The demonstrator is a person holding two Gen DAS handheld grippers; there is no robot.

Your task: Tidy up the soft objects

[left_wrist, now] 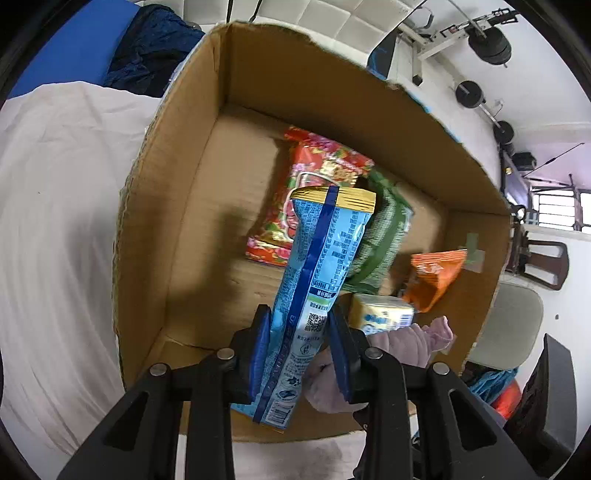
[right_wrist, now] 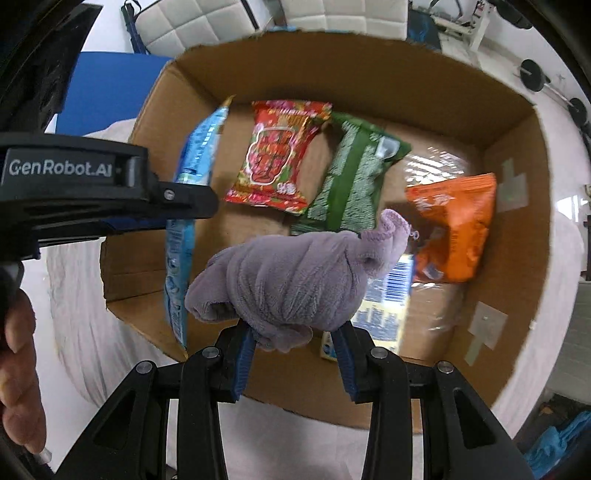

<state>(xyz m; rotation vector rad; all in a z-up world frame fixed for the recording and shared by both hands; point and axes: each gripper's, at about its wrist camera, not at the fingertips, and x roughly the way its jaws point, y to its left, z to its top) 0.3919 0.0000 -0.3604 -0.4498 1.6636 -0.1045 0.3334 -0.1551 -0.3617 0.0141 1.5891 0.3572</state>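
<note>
An open cardboard box [left_wrist: 258, 92] [right_wrist: 369, 62] sits on a white sheet. My left gripper [left_wrist: 299, 350] is shut on a light blue snack bag [left_wrist: 321, 258] and holds it above the left part of the box; the bag also shows in the right wrist view [right_wrist: 195, 155]. My right gripper [right_wrist: 293, 350] is shut on a rolled purple towel [right_wrist: 291, 273] above the box's near side; the towel shows in the left wrist view [left_wrist: 406, 343]. On the box floor lie a red bag [right_wrist: 277, 155], a green bag [right_wrist: 354, 173], an orange bag [right_wrist: 454, 229] and a yellow packet [right_wrist: 384, 310].
The white sheet [left_wrist: 55, 221] surrounds the box. A blue cushion [left_wrist: 85, 48] and dark cloth [left_wrist: 155, 48] lie behind it on the left. White padded panels [right_wrist: 192, 26], weights [left_wrist: 487, 40] and a chair [left_wrist: 509, 325] stand around. The left gripper's body [right_wrist: 74, 177] crosses the right wrist view.
</note>
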